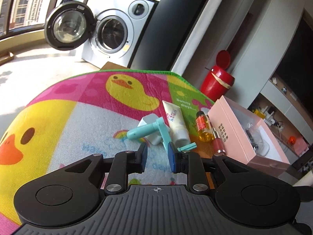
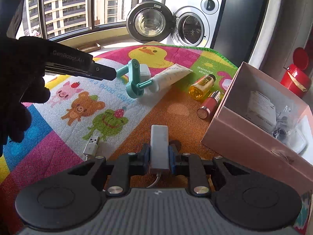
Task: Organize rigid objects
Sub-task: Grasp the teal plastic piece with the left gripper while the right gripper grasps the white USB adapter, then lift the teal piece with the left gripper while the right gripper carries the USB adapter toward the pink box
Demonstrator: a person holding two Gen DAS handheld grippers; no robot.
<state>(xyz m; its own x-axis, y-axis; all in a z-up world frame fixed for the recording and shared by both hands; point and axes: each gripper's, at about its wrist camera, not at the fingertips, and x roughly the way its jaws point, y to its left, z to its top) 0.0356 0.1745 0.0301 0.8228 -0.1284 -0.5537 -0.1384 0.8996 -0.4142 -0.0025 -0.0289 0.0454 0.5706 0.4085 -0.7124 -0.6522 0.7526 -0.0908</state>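
My right gripper [image 2: 159, 156] is shut on a grey USB hub [image 2: 158, 145], whose cable ends in a USB plug [image 2: 92, 145] lying on the mat. The open pink box [image 2: 260, 121] stands just to its right, with packets inside. My left gripper [image 1: 157, 154] is open and empty, hovering close before a teal crank handle [image 1: 154, 132] and a white adapter [image 1: 149, 120]. The left gripper also shows in the right wrist view [image 2: 105, 72], beside the teal handle [image 2: 135, 82]. A cream tube [image 2: 170, 75], a yellow bottle [image 2: 201, 87] and a pink bottle [image 2: 209, 104] lie near the box.
Everything lies on a colourful cartoon play mat [image 2: 84, 105] with a green edge. A red bin [image 2: 295, 76] with its lid up stands beyond the box. A washing machine [image 2: 187, 27] with its door open stands behind the mat by the windows.
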